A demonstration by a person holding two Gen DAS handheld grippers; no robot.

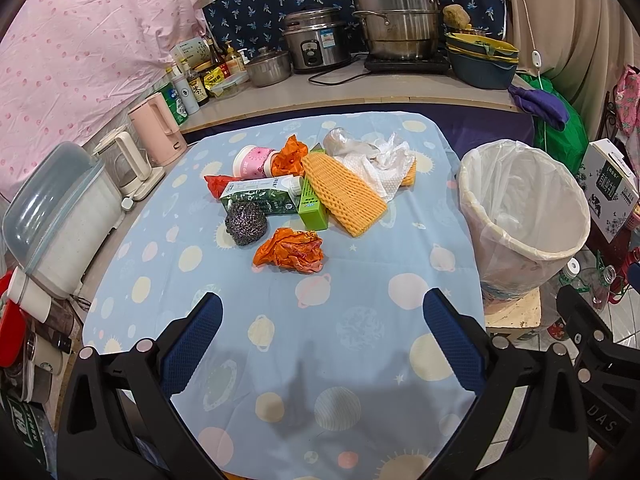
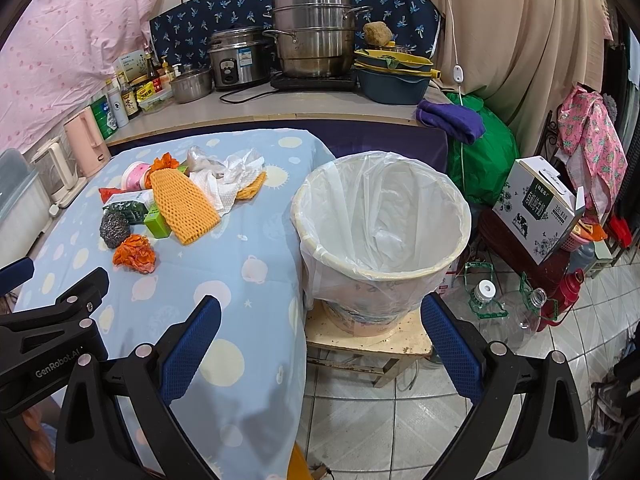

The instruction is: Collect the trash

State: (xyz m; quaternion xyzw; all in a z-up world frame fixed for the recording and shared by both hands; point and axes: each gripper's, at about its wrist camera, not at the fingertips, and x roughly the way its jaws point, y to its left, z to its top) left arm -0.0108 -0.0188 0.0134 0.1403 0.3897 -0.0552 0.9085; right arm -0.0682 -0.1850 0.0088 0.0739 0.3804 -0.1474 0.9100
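Observation:
A pile of trash lies mid-table on the blue cloth (image 1: 320,340): a crumpled orange wrapper (image 1: 290,251), a steel scrubber (image 1: 245,224), a green carton (image 1: 262,196), a green box (image 1: 313,204), orange foam netting (image 1: 340,196), white paper and plastic (image 1: 376,160), and a pink cup (image 1: 253,161). The pile also shows in the right wrist view, with the wrapper (image 2: 136,254) nearest. A white-lined bin (image 1: 524,208) (image 2: 380,224) stands on a stool right of the table. My left gripper (image 1: 322,320) is open and empty, short of the pile. My right gripper (image 2: 320,324) is open and empty, near the bin.
Kettles (image 1: 138,152) and a covered container (image 1: 60,216) line the table's left edge. Pots (image 1: 394,16), a rice cooker (image 1: 316,40) and bottles stand on the back counter. A milk box (image 2: 540,208), empty bottles (image 2: 508,312) and a green bag (image 2: 480,160) crowd the floor at right.

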